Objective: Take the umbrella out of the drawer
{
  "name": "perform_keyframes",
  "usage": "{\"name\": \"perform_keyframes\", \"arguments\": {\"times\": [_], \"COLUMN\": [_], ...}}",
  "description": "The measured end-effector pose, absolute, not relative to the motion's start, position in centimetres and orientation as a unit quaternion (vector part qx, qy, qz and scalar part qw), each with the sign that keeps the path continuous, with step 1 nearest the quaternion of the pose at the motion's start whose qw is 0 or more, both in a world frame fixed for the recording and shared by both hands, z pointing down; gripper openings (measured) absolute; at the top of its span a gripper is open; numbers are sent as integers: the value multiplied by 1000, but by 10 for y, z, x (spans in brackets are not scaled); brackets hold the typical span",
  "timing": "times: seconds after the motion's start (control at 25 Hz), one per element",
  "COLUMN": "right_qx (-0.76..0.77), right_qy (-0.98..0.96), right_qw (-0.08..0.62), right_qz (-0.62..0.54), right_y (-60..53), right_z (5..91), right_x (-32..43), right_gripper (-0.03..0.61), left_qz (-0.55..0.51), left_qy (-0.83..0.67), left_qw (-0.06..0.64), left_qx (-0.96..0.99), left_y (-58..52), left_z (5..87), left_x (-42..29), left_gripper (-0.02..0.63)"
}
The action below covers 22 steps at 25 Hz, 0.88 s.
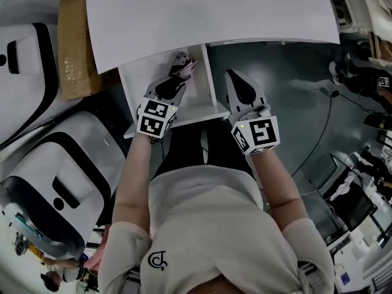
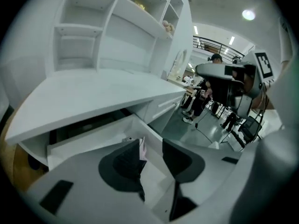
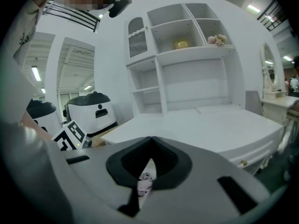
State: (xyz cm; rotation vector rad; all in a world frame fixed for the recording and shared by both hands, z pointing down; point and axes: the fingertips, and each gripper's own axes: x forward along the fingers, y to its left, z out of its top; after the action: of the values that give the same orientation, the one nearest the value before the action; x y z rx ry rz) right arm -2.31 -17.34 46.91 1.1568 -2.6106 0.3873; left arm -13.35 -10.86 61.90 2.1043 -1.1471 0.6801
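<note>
— white drawer (image 1: 136, 84), pulled out from under the table (image 1: 214, 11). which step is this?
— the reach, i'd say. the umbrella (image 2: 142, 149), a pinkish folded bundle, lies in the drawer at its far end, near the table's edge, not yet lifted. the left tool (image 2: 152, 146) slants down into the drawer with its jaws parted. the umbrella is just ahead of them, close by the left one, and nothing is pinched.
— and next?
— probably bring the jaws round the bundle, close on it, then lift it clear of the drawer's wall.
— the other hand?
— the right tool (image 3: 150, 141) hovers beside the drawer's right wall at a shallow tilt, tips together, holding nothing. both forearms reach forward.
</note>
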Motion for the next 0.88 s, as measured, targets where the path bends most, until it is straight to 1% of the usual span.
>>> {"name": "perform_keyframes", "arguments": {"times": [0.08,0.16,0.36,0.6,0.88], "right_qx": [403,409,423,429,439], "right_qy": [-894,-890,-878,-871,-860], "right_qw": [135,140,150,156,171], "right_qz": [139,148,165,180,197], "right_y": [-174,-174,-182,-185,-192], "right_z": [479,489,511,527,548], "right_x": [-22,-19,-11,-10,-6], "right_gripper": [6,6,6,6,6], "left_qz": [269,282,314,369,411], "left_qy": [-428,-423,-410,-387,-383], "left_qw": [333,344,382,388,394], "left_qx": [796,789,766,751,728], "left_y": [-111,-115,-129,-136,-135], "left_z": [638,657,704,756,789], "left_x": [-135,-136,-135,-130,-128], "left_gripper": [202,265,343,396,397]}}
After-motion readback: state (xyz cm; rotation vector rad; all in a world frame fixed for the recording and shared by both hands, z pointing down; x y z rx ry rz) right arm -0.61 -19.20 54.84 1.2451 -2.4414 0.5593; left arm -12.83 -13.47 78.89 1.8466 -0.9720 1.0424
